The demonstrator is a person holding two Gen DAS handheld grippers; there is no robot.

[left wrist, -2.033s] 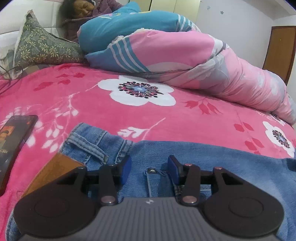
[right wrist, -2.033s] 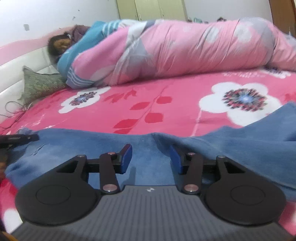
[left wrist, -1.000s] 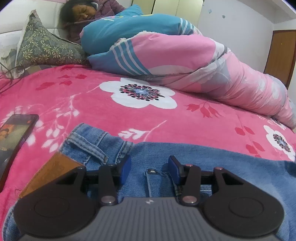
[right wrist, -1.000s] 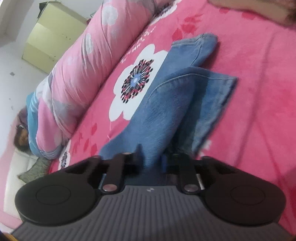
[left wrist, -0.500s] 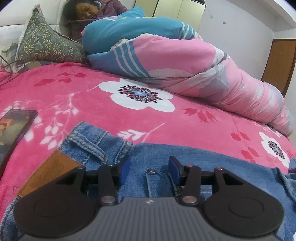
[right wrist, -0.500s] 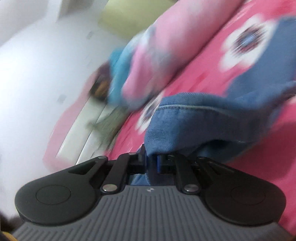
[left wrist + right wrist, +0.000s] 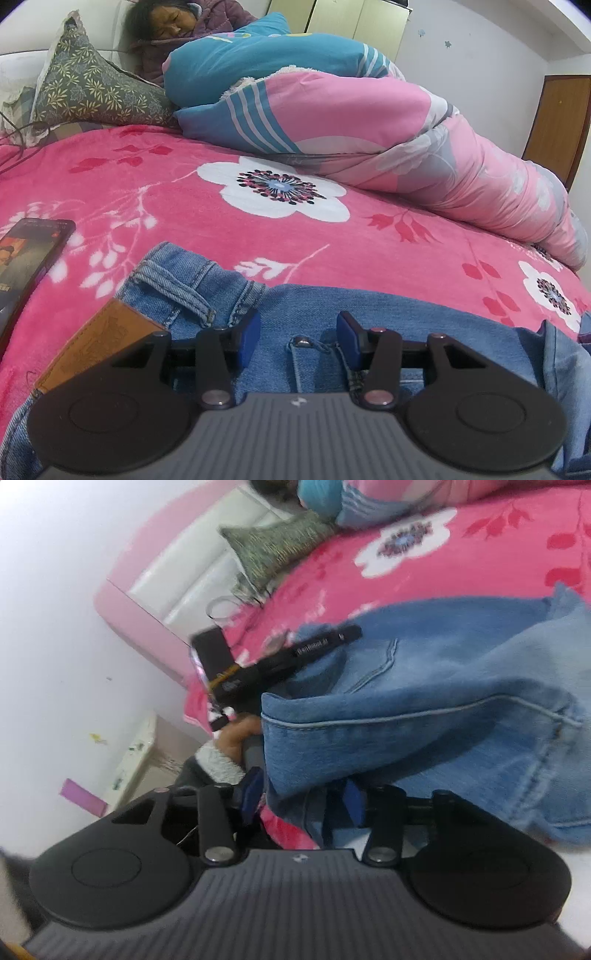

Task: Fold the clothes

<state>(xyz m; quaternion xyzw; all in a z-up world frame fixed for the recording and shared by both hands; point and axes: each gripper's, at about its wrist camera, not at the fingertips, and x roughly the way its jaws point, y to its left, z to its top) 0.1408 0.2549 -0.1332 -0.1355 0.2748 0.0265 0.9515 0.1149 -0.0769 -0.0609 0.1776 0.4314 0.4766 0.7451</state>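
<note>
On the bed (image 7: 229, 206), jeans (image 7: 369, 314) lie folded over. Left tongs (image 7: 298, 338) rest parted over the waistband. Right tongs (image 7: 302, 802) are opening, hem between them. Denim looks heavy, floppy; grip thick seams.

Both wrist views look low, close, across jeans (image 7: 369, 306) on bed.

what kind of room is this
A bedroom, most likely. The jeans lie on a bed under a pink flowered blanket, with a patterned pillow by the padded headboard, a person lying under a rolled quilt, and wardrobe doors behind.
</note>
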